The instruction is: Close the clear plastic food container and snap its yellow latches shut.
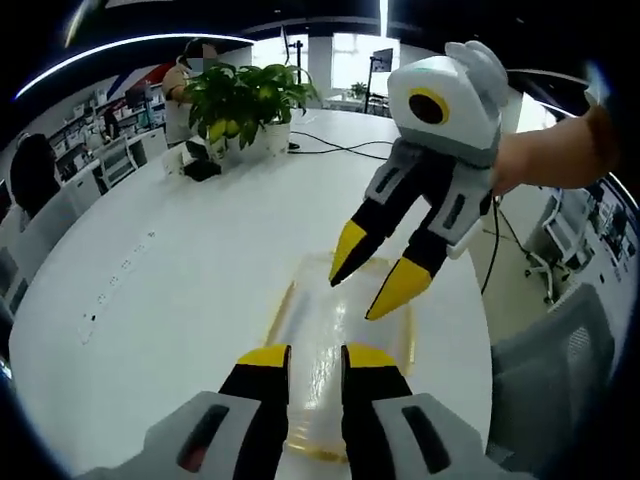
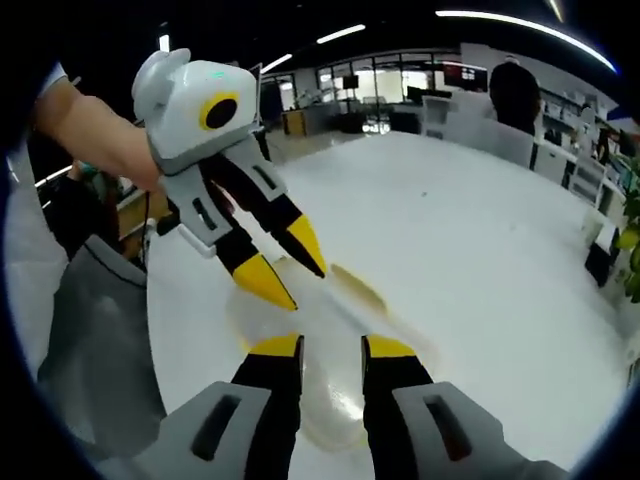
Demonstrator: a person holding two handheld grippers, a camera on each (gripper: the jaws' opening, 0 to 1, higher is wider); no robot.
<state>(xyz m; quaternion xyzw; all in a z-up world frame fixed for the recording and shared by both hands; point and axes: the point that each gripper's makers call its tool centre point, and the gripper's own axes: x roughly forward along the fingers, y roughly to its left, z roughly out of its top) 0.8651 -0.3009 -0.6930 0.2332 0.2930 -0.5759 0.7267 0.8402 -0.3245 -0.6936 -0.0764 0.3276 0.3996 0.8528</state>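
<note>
The clear plastic container [image 1: 312,318] with yellow edges lies flat on the white table [image 1: 180,270], close to its near rim. My left gripper [image 1: 317,358] hovers open just above its near end, with nothing between the jaws. My right gripper [image 1: 372,270], held by a hand, points down at the container's far end, its tips apart. In the right gripper view the container [image 2: 335,315] is blurred, with a yellow latch [image 2: 362,287] on its far side. There my right gripper [image 2: 332,350] is open above it, and my left gripper [image 2: 287,265] points down from the left. I cannot tell how the lid sits.
A potted plant [image 1: 245,100] stands at the table's far side, with black cables [image 1: 340,148] and a small dark object [image 1: 200,170] near it. Grey office chairs [image 1: 550,370] [image 2: 90,340] stand beside the table edge. People sit in the background [image 2: 515,95].
</note>
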